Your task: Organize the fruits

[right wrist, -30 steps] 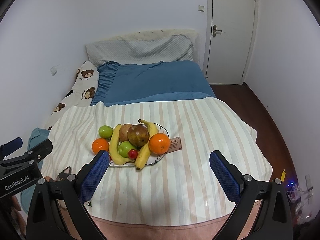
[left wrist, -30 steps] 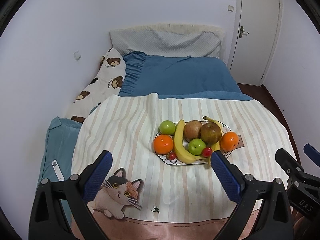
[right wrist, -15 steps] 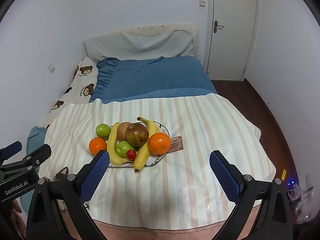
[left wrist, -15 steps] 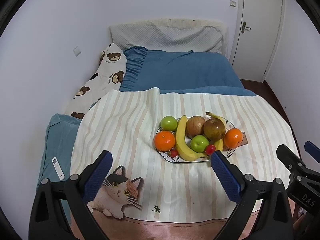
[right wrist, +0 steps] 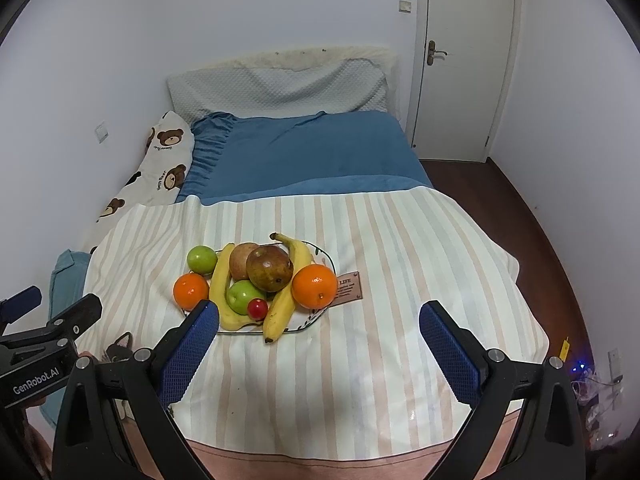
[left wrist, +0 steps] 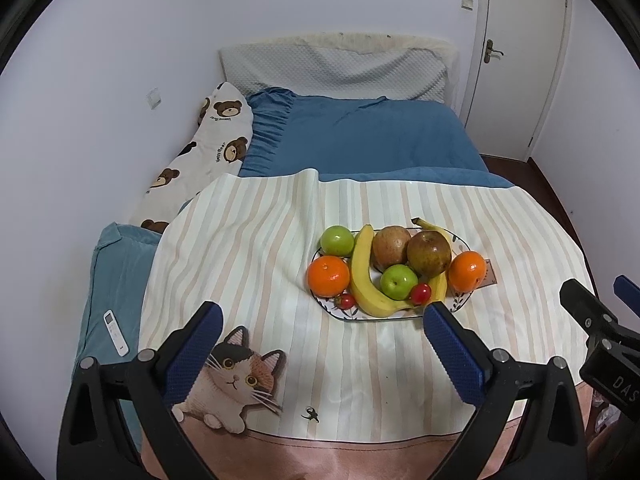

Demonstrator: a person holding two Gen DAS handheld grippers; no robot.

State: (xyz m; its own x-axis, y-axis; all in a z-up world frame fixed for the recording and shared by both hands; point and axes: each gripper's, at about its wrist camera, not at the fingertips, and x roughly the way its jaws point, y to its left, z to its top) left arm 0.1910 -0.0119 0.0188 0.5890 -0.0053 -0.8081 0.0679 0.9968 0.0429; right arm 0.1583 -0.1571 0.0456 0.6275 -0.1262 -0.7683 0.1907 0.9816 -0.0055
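Peach-striped cloth (left wrist: 260, 240), orange oranges (left wrist: 328, 275), green apples (left wrist: 398, 281) (blue bedsheet (left wrist: 360, 136) behind)

Soft even indoor light, faint shadows, sharp focus, strong fisheye bending, dark vignetted corners

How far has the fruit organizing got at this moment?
All fruit sits piled on the plate: oranges, bananas, green apples. In hand: nothing; the left gripper and right gripper hover with jaws open. Sorting appears not yet started.
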